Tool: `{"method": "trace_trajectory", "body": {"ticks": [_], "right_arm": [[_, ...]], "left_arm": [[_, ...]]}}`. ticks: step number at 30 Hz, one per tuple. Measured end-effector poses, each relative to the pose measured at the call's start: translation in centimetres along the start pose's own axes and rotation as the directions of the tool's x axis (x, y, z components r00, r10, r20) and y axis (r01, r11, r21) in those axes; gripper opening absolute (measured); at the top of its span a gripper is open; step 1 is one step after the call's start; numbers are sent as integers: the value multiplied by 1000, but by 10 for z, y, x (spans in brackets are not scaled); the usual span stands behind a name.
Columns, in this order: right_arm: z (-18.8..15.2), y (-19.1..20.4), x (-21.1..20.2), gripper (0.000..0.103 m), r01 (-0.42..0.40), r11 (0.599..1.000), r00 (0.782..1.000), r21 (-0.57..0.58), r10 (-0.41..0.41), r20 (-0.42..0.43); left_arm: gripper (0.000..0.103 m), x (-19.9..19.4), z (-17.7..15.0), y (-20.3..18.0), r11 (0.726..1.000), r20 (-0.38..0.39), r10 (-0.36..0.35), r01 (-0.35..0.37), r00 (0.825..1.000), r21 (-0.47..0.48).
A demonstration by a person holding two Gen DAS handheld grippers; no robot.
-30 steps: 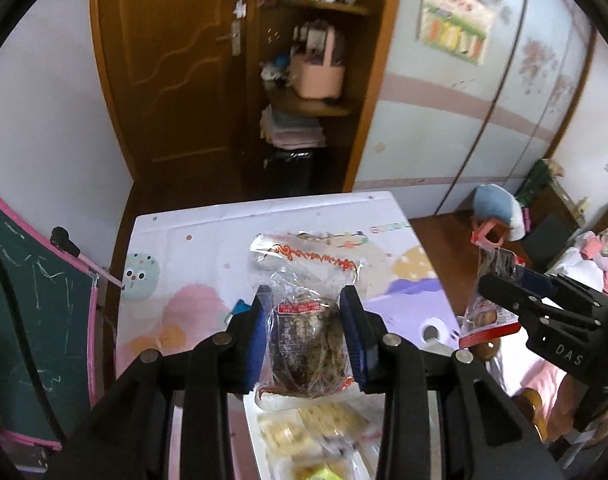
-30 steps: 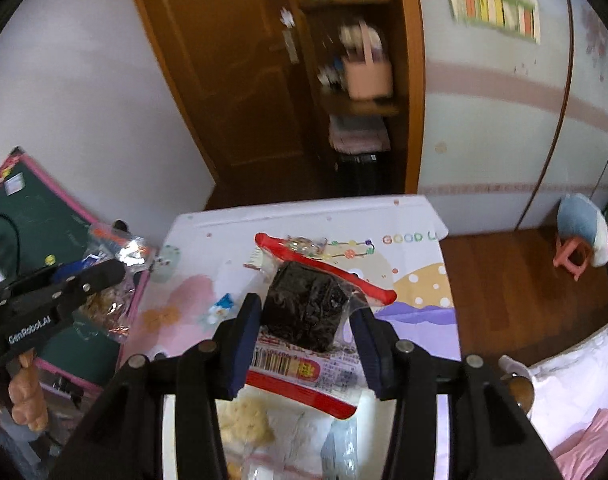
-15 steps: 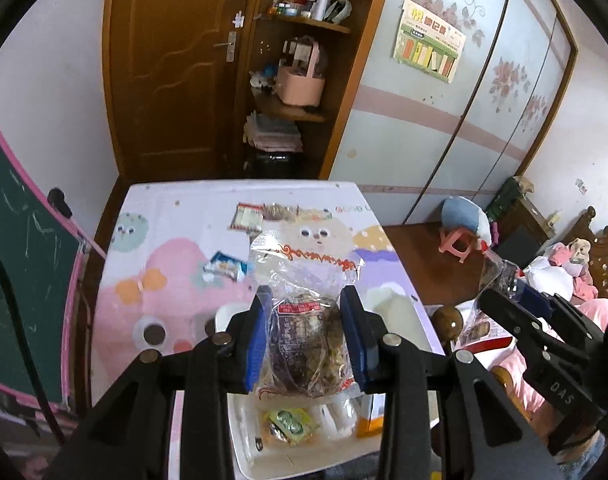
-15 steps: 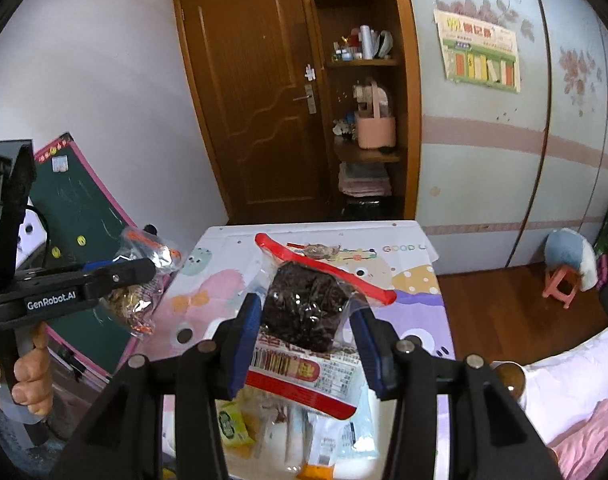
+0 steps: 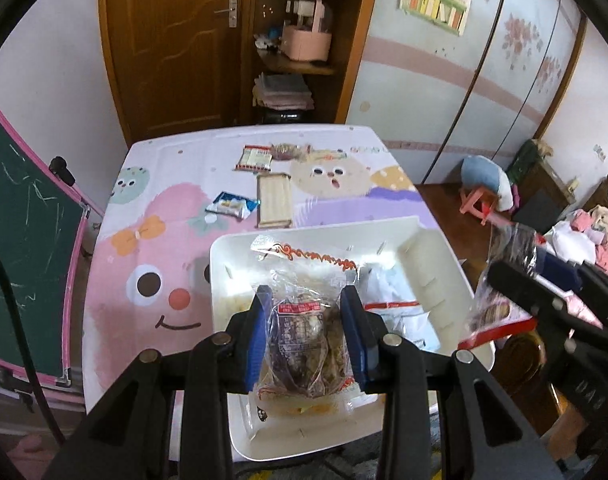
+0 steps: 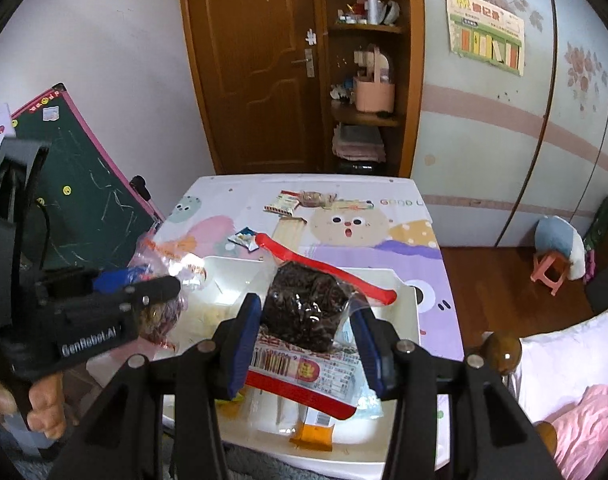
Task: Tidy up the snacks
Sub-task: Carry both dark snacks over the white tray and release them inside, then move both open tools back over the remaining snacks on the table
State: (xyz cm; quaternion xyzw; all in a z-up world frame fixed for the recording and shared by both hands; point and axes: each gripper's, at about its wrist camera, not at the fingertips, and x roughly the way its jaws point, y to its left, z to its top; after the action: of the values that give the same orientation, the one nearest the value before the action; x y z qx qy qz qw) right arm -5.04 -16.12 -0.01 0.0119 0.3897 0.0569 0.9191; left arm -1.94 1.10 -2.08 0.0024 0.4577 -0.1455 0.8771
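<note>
My left gripper [image 5: 306,300] is shut on a clear bag of brown snacks [image 5: 304,332] and holds it above the white divided tray [image 5: 220,252]. My right gripper [image 6: 304,308] is shut on a red-edged bag of dark snacks [image 6: 304,312], also over the tray [image 6: 404,320]. The right gripper shows at the right edge of the left wrist view [image 5: 500,276], the left gripper at the left of the right wrist view [image 6: 160,288]. Several packets lie in the tray under the bags.
On the cartoon tablecloth [image 5: 156,240] beyond the tray lie a wafer pack [image 5: 274,200], a blue-white packet [image 5: 232,204] and a red-striped packet [image 5: 256,158]. A chalkboard [image 5: 28,232] stands left. A wooden bedpost knob [image 6: 502,352] is right of the table.
Both grippers, still holding their bags, have pulled back and tilted down; the tray now shows in full under them and more loose packets appear on the table.
</note>
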Motion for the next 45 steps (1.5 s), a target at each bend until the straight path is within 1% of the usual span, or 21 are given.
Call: {"method": "trace_trajectory", "body": {"ticks": [3, 7, 8, 13, 14, 15, 17, 18, 20, 30, 37, 45], "right_arm": [[-3, -2, 6, 47, 7, 1000, 1000, 8, -7, -18], [-6, 0, 21, 47, 5, 1000, 997, 6, -4, -73], [-7, 0, 24, 48, 5, 1000, 996, 7, -4, -85], [-8, -3, 35, 48, 12, 1000, 992, 28, -9, -126], [-8, -4, 38, 49, 17, 999, 990, 37, -12, -138], [-9, -5, 40, 50, 19, 999, 989, 43, -12, -150], [-11, -7, 45, 52, 15, 998, 983, 65, -3, -182], [-12, -8, 47, 52, 9, 997, 982, 73, 5, -191], [-13, -8, 49, 52, 0, 997, 979, 82, 17, -205], [-15, -2, 56, 52, -6, 998, 972, 69, 22, -233], [-18, 1, 66, 52, -10, 998, 962, 62, 27, -272], [-20, 3, 72, 52, -9, 999, 956, 50, 23, -292]], "left_arm": [[34, 11, -2, 2, 1000, -27, 15, -15, 1000, 2], [34, 24, -5, 6, 1000, -67, 15, -15, 998, -7], [32, 28, -6, 7, 1000, -78, 16, -17, 997, -8], [32, 32, -6, 5, 999, -83, 35, -35, 996, 0], [39, 33, -6, 5, 999, -82, 42, -42, 996, 2], [57, 34, -6, 5, 999, -85, 47, -47, 995, 3], [77, 34, -6, 7, 999, -78, 49, -50, 996, -11], [78, 33, -7, 8, 999, -71, 46, -47, 996, -16], [78, 34, -7, 8, 999, -75, 51, -52, 996, -15], [78, 49, -10, 14, 997, -131, 53, -60, 990, -45], [78, 51, -11, 14, 997, -135, 53, -59, 989, -40], [78, 53, -11, 14, 997, -136, 55, -60, 989, -37]]}}
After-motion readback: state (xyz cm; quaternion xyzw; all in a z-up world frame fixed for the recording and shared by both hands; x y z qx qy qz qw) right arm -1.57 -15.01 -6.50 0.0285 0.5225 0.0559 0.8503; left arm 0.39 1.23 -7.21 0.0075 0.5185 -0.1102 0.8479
